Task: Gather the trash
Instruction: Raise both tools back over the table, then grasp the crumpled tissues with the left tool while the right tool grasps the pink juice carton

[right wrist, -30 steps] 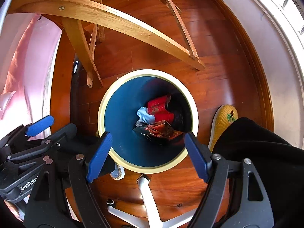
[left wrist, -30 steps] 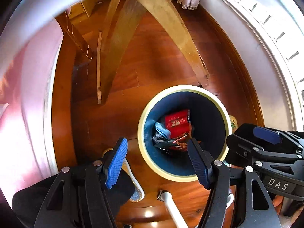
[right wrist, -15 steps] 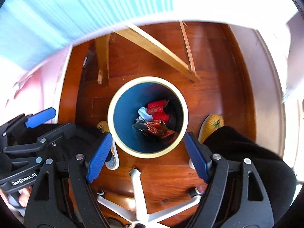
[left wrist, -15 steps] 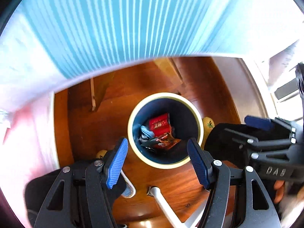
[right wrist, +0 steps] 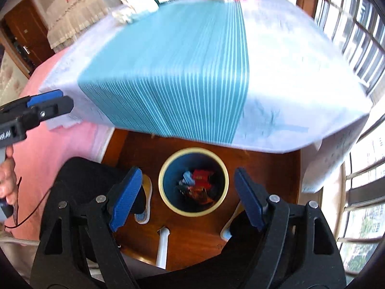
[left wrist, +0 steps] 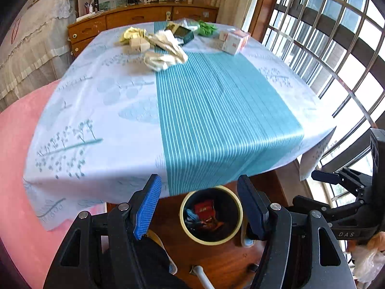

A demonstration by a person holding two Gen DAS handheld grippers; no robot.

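Observation:
My left gripper (left wrist: 198, 183) and right gripper (right wrist: 187, 172) both stand open and empty, high above a yellow-rimmed blue bin (left wrist: 184, 219) (right wrist: 160, 185) on the wooden floor. In the bin lie a red packet (left wrist: 204, 208) (right wrist: 201, 174), a blue scrap and dark wrappers. More trash sits at the far end of the striped tablecloth (left wrist: 216, 108): crumpled tissues (left wrist: 166, 57), yellow paper (left wrist: 132, 33), a dark packet (left wrist: 184, 33), a green wrapper (left wrist: 205, 27) and white-orange boxes (left wrist: 232, 39). In the right wrist view this trash is blurred.
A pink bedspread (left wrist: 19, 144) lies left of the table, and a barred window (left wrist: 336, 36) is on the right. A wooden dresser (left wrist: 120, 19) stands behind. A person's dark trouser legs (right wrist: 79, 180), slippers and a white chair base (right wrist: 163, 245) flank the bin.
Both grippers have risen from just over the bin under the table to above the table's edge. The tabletop and its trash have come into view. Both jaws stayed open.

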